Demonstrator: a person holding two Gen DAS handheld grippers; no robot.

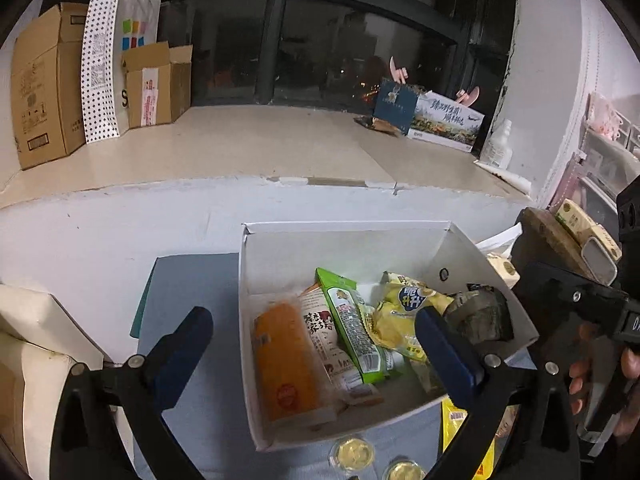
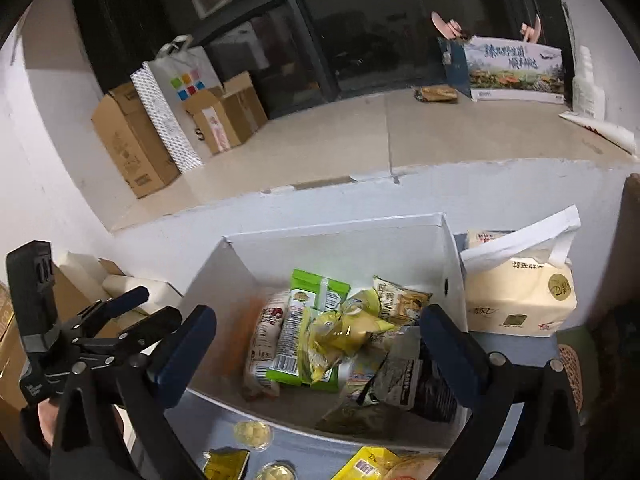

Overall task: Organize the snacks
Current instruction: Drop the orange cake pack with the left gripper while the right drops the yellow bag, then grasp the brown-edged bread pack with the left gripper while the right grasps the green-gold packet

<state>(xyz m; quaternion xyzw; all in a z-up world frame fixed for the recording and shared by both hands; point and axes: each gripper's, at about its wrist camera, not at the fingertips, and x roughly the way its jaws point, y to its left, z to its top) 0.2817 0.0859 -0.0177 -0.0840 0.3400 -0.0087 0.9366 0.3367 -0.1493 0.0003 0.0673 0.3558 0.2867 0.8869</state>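
A white cardboard box (image 1: 344,244) (image 2: 340,236) sits on a blue mat and holds several snack packs: an orange pack (image 1: 286,364), a green carton (image 1: 352,324) (image 2: 308,332), a yellow bag (image 1: 400,316) (image 2: 340,332) and a dark wrapped pack (image 1: 480,316) (image 2: 416,380). My left gripper (image 1: 316,352) is open and empty, its jaws straddling the box's left half. My right gripper (image 2: 318,356) is open and empty above the box's near side. Round gold-lidded cups (image 1: 354,454) (image 2: 252,432) and yellow packets (image 1: 460,432) (image 2: 368,464) lie on the mat in front of the box.
A cream tissue pack in a white bag (image 2: 520,296) stands right of the box. A raised ledge (image 1: 240,148) behind carries cardboard boxes (image 1: 44,88), a dotted paper bag (image 1: 100,64) and a printed carton (image 1: 444,120). A white block (image 1: 36,320) lies at the left.
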